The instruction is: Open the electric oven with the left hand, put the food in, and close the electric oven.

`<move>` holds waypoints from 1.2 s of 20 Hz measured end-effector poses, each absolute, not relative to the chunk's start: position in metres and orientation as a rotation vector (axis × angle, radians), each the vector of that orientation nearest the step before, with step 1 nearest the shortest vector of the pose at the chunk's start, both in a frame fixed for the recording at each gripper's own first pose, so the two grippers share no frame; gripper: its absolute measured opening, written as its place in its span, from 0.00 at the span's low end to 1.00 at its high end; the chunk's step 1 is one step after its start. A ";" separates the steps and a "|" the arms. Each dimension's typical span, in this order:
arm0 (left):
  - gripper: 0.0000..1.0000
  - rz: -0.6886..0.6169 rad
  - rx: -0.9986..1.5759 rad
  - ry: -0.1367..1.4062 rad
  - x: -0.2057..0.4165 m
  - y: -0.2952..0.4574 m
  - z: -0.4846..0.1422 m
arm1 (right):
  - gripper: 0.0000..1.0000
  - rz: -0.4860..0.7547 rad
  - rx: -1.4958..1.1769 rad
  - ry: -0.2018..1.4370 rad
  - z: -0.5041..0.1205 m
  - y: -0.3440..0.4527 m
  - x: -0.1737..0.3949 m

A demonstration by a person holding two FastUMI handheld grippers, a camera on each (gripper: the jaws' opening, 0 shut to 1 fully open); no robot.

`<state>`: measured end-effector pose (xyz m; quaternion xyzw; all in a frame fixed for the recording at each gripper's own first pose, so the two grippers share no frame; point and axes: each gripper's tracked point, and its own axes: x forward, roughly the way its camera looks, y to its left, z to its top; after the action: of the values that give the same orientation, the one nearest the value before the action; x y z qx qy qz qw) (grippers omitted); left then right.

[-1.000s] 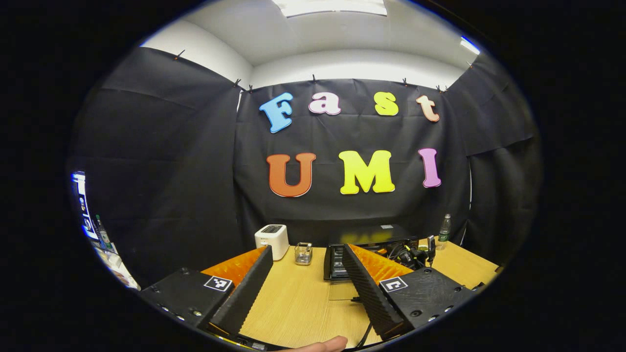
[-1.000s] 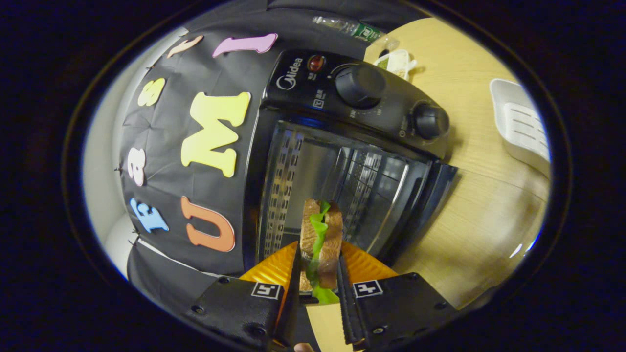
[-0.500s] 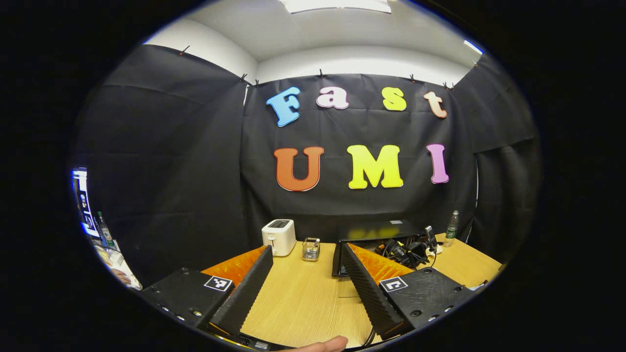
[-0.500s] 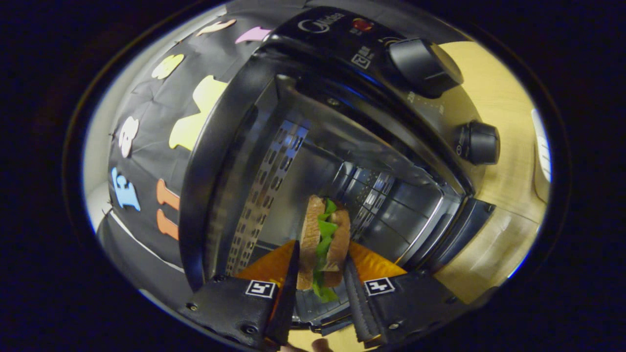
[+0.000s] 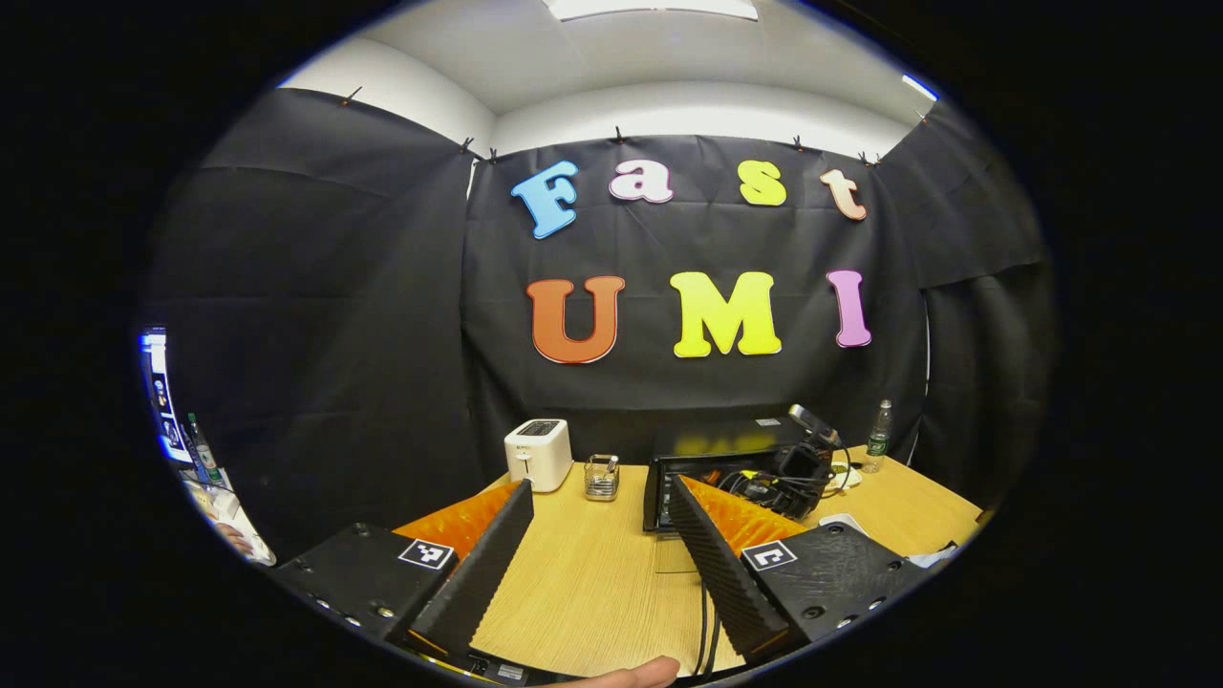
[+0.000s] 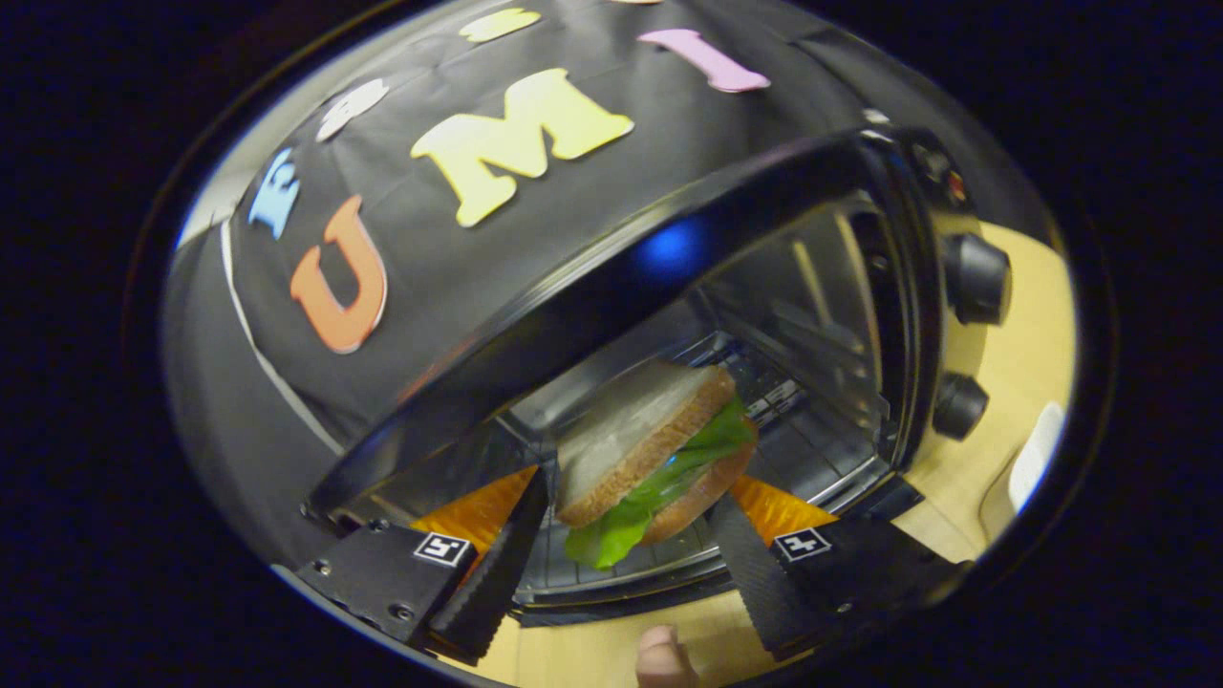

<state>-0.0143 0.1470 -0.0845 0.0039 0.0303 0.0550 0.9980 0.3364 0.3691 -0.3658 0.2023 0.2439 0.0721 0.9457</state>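
Observation:
The black electric oven (image 6: 669, 239) stands with its door down and its cavity in front of my right gripper (image 6: 631, 487). A sandwich (image 6: 650, 440) of brown bread and green lettuce lies on the wire rack (image 6: 812, 459) inside. My right gripper's fingers (image 6: 497, 564) are spread wide on either side of it, open, with small gaps to the bread. In the left gripper view the oven (image 5: 707, 444) stands at the back of the table with the right gripper (image 5: 793, 468) at its mouth. My left gripper (image 5: 600, 492) is open over the wooden table (image 5: 592, 592), well short of the oven.
A white toaster (image 5: 537, 454) and a small wire basket (image 5: 601, 477) stand left of the oven. A plastic bottle (image 5: 877, 435) stands at the far right. Two control knobs (image 6: 975, 277) sit on the oven's right side, with a white tray (image 6: 1037, 459) beyond.
The right gripper rolled level and pushed deeper into the oven. Its fingers spread apart, and the sandwich went from upright in the grip to flat on the rack. The left gripper barely moved.

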 end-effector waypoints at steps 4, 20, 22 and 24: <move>0.94 0.113 0.005 0.072 -0.017 0.147 -0.089 | 0.94 0.149 0.177 0.484 -0.367 0.363 0.329; 0.94 0.124 -0.034 0.130 -0.027 0.141 -0.115 | 0.95 0.288 -0.242 0.714 -0.384 0.353 0.280; 0.94 0.130 -0.024 0.131 -0.029 0.142 -0.116 | 1.00 0.291 -0.282 0.758 -0.390 0.350 0.273; 0.94 0.127 -0.023 0.132 -0.029 0.140 -0.117 | 1.00 0.299 -0.287 0.782 -0.397 0.345 0.267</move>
<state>-0.0290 0.1397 -0.1167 -0.0117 0.0657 0.0633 0.9958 0.2666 0.3454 -0.3973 -0.1387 0.3786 0.1447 0.9036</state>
